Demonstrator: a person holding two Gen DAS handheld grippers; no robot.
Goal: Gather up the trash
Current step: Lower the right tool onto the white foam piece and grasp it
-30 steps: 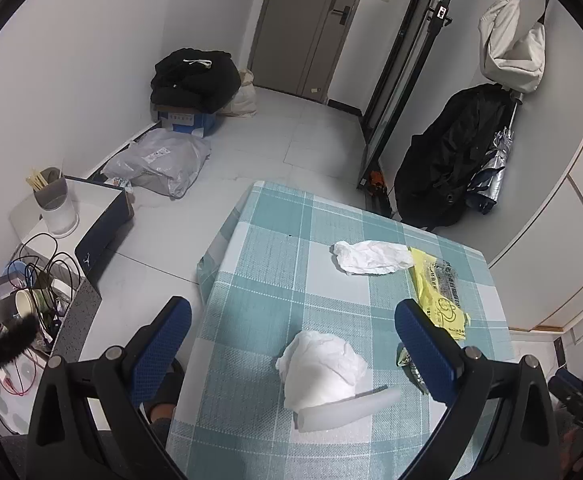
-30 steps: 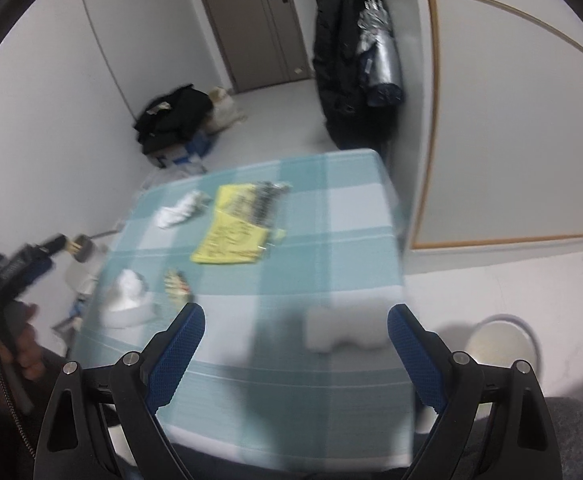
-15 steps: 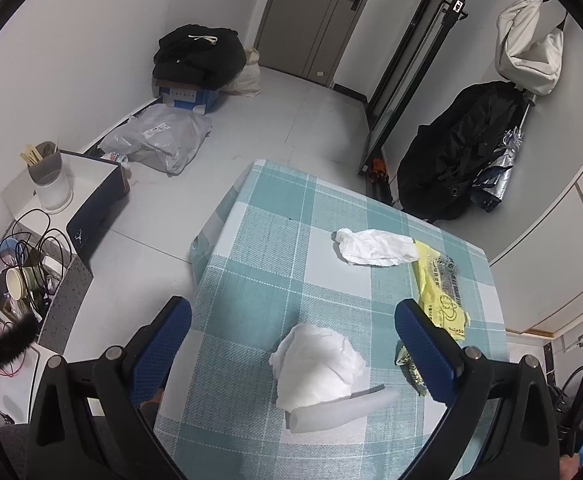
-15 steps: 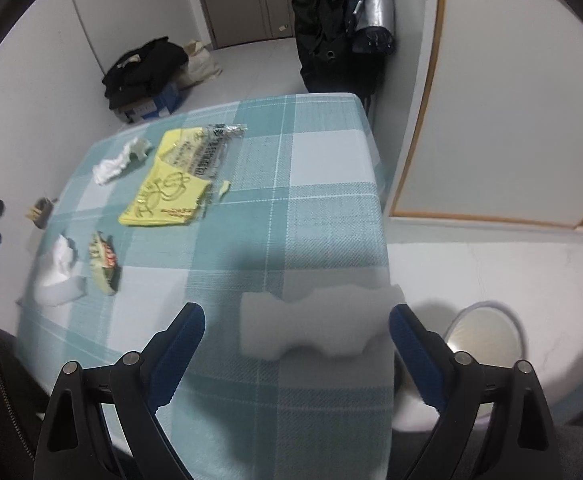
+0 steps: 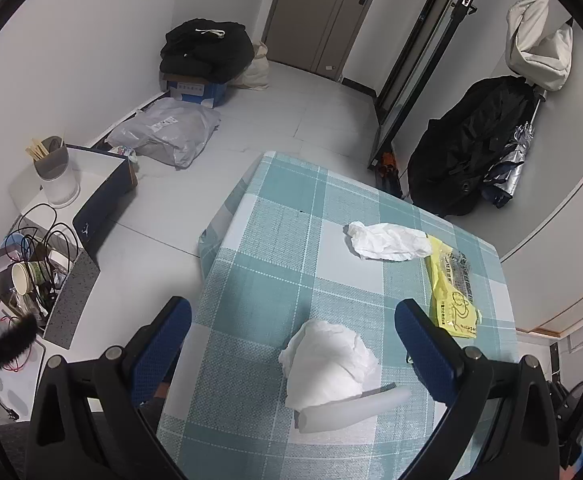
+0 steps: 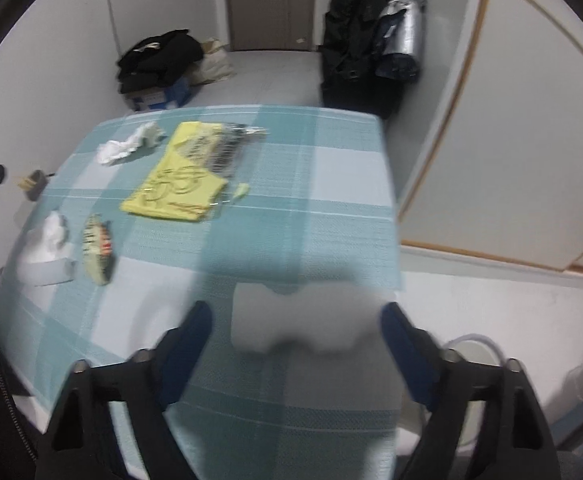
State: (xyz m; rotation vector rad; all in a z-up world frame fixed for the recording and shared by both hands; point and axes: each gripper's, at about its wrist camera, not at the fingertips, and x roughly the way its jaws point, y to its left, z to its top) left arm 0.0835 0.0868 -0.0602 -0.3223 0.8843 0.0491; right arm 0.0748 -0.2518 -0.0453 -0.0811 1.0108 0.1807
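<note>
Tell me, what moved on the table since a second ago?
Only the grippers moved. The right gripper swung in over the white foam block, which now sits between its open fingers, not yet gripped. The left gripper shifted slightly, still open above the crumpled tissue. The yellow wrapper, the other tissue and the checked tablecloth stayed put.

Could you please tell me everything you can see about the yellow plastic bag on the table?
The yellow plastic bag lies flat on the checked tablecloth, empty-looking and slightly creased. It is thin, glossy film: the nearer part is yellow with line drawings, the farther part clear with dark print. In the left wrist view, a crumpled white tissue overlaps its far end. Neither gripper touches it. A small pale scrap sits beside it.
</note>
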